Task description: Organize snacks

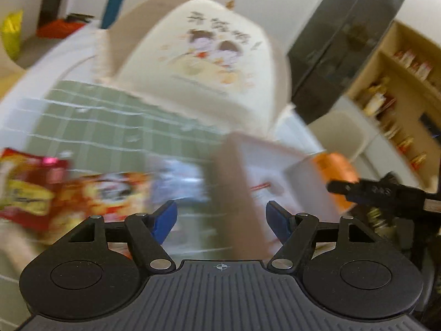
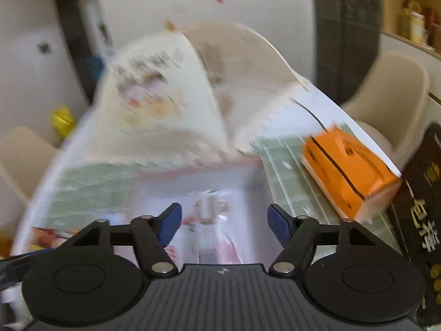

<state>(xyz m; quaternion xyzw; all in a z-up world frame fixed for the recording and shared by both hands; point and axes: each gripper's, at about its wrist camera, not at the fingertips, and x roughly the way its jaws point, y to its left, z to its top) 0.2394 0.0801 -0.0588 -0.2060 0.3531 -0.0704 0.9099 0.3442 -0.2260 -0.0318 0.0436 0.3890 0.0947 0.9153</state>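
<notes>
Both views are motion-blurred. My left gripper (image 1: 220, 218) is open and empty above a table with a green checked cloth (image 1: 110, 121). Red and yellow snack packets (image 1: 33, 187) and an orange-red packet (image 1: 110, 193) lie at the left; a bluish packet (image 1: 179, 176) lies ahead. A white storage box (image 1: 264, 171) stands just right of the fingers. My right gripper (image 2: 223, 220) is open and empty over that white box (image 2: 248, 182), which holds a pink-and-white packet (image 2: 212, 220). The right gripper's body shows in the left wrist view (image 1: 386, 193).
A large cream bag with a cartoon print (image 1: 209, 55) stands at the back of the table, also in the right wrist view (image 2: 154, 104). An orange tissue box (image 2: 347, 173) sits right. A dark box (image 2: 424, 207) stands far right. Chairs (image 2: 391, 93) and shelves (image 1: 399, 96) surround the table.
</notes>
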